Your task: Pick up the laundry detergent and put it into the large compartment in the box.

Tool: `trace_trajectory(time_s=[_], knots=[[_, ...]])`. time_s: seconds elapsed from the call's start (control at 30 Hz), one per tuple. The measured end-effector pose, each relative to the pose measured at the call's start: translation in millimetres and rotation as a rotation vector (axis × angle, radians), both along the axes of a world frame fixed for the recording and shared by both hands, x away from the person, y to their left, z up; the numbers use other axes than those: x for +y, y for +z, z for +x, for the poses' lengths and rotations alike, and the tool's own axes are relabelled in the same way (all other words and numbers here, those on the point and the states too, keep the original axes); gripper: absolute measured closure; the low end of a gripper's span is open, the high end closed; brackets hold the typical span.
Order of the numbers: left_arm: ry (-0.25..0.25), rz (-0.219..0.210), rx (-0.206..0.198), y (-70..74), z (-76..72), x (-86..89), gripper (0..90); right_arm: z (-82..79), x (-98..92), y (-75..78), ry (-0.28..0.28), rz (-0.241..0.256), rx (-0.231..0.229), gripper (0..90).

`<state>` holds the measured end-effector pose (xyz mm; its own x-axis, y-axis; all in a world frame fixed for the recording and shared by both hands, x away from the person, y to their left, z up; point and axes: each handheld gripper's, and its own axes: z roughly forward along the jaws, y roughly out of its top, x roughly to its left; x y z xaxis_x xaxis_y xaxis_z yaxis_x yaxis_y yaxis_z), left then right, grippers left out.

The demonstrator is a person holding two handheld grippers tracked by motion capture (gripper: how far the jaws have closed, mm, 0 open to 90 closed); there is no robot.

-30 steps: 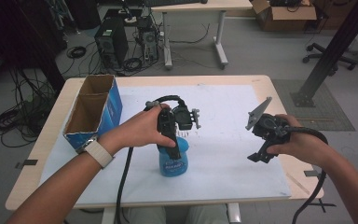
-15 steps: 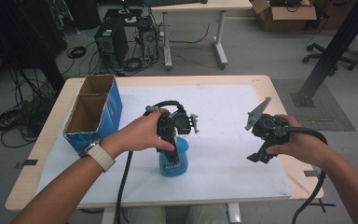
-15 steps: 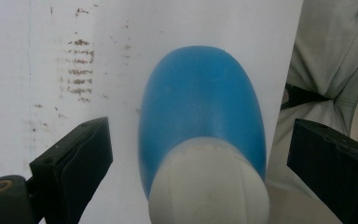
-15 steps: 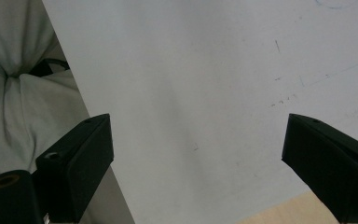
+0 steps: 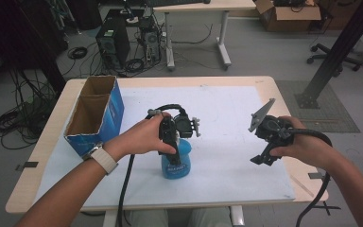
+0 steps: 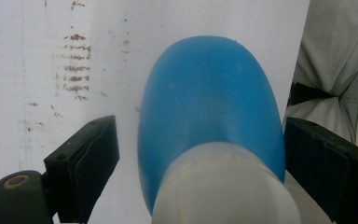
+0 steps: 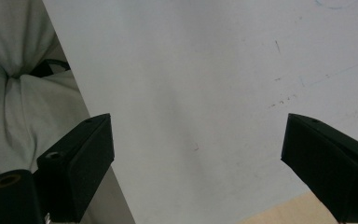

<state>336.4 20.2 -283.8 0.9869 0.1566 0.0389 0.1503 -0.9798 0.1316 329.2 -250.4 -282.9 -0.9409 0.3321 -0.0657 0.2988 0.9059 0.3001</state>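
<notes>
Blue bottle with white cap stands between the left gripper jaws, which are spread wide, not clamping. Right gripper jaws are wide apart above the white table sheet, holding nothing.

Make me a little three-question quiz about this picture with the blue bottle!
1. True or false: the left gripper has its jaws spread on either side of the blue bottle.
2. What lies between the right gripper's jaws? A) the cardboard box B) only the white sheet C) the bottle
3. Fill in: the cardboard box stands near the table's ____ edge in the high view.

Key: 1 true, the jaws flank the bottle with a gap showing on one side. 2 B, the jaws stand wide apart over the white sheet. 3 left.
</notes>
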Motion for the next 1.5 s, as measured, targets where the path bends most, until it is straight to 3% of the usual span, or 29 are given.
trace_trajectory(time_s=[0.5,1.03,1.37,1.5], knots=[[-0.006,0.018,-0.002,-1.5,-0.3,-0.6,25.9,-0.5,-1.2,-0.4,-0.004,0.000,-0.003,9.2],[-0.012,0.007,0.001,0.0,-1.3,0.9,36.5,-1.2,-1.3,0.6,-0.003,0.004,-0.007,9.3],[-0.009,0.013,0.000,0.4,-1.9,0.4,36.9,-1.1,-1.5,0.7,-0.006,0.006,-0.007,9.3],[-0.004,0.039,-0.010,1.8,-2.7,-2.3,37.1,-1.3,-1.5,0.1,-0.003,0.010,-0.007,9.3]])
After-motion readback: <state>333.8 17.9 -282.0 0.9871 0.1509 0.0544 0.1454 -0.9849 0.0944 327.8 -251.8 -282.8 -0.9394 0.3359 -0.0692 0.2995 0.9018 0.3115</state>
